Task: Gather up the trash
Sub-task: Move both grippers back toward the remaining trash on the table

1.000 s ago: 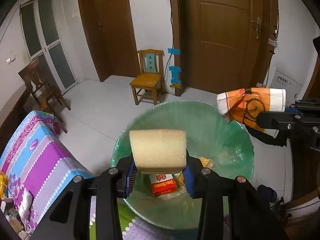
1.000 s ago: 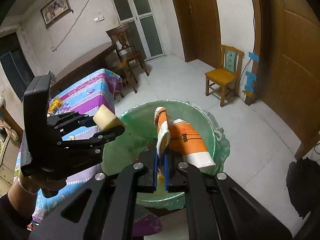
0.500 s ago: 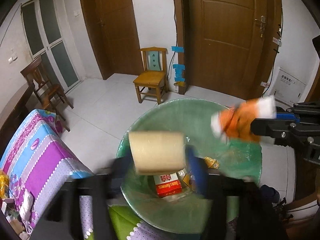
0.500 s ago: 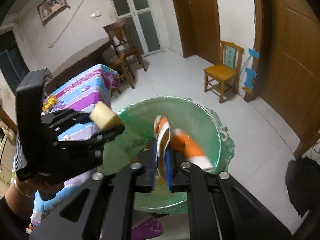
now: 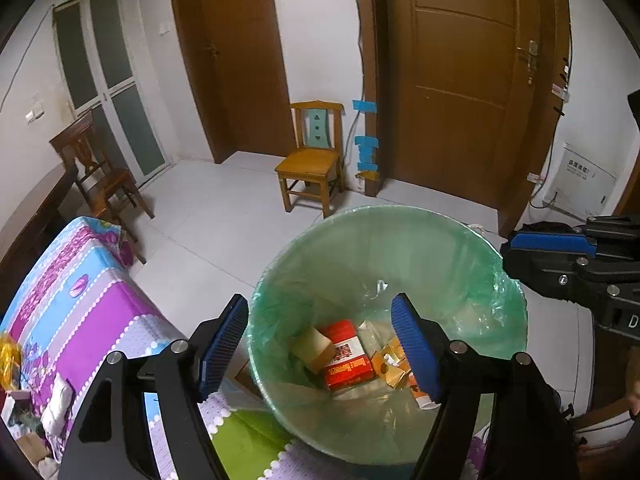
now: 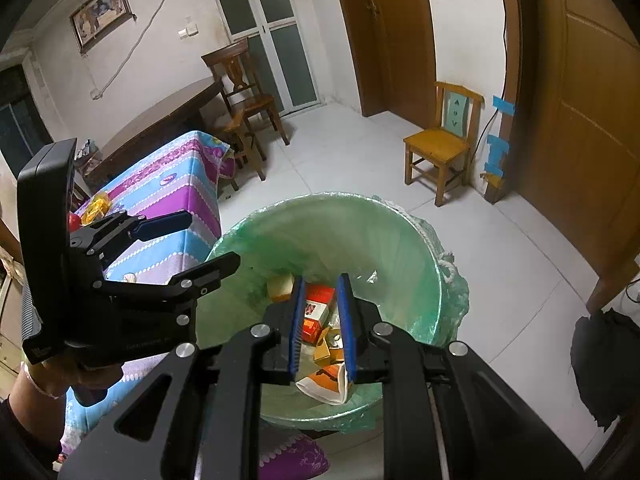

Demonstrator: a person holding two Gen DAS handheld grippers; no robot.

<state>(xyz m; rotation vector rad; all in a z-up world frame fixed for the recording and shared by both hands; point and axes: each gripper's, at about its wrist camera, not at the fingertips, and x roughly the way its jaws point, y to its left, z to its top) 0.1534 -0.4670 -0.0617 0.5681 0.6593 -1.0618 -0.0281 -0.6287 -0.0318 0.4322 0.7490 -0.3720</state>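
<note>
Left hand-held gripper [image 5: 320, 344]: hovering over the mouth of the bin, pointing steeply down into it; its jaws are standing wide apart with nothing between the blue pads [image 5: 224, 344].
Right hand-held gripper [image 6: 323, 328]: also hanging over the bin, on the side away from the worktop; its jaws are standing slightly apart, a narrow gap showing between the blue pads [image 6: 298, 324], and they are gripping nothing.
Trash bin [image 5: 440, 236]: a round bin lined with a pale green plastic bag, sitting on the white tiled floor [image 5: 208, 216] just beside the worktop.
Sponge [image 5: 312, 348]: a tan foam block lying at the bottom of the bin, touching the red box.
Red box [image 5: 346, 356]: a red and white carton lying flat in the bottom of the bin, between the sponge and the smaller yellow scraps.
Orange and white wrapper [image 6: 324, 384]: lying inside the bin against the near wall, below the right gripper's fingertips and clear of them.
Worktop [image 5: 80, 292]: covered with a purple, blue and white patterned cloth, lying to the left of the bin.
Person: a hand [image 6: 56, 376] is holding the left gripper's handle.
Small wooden chair [image 5: 312, 156]: standing against the far wall, well apart from the bin.
</note>
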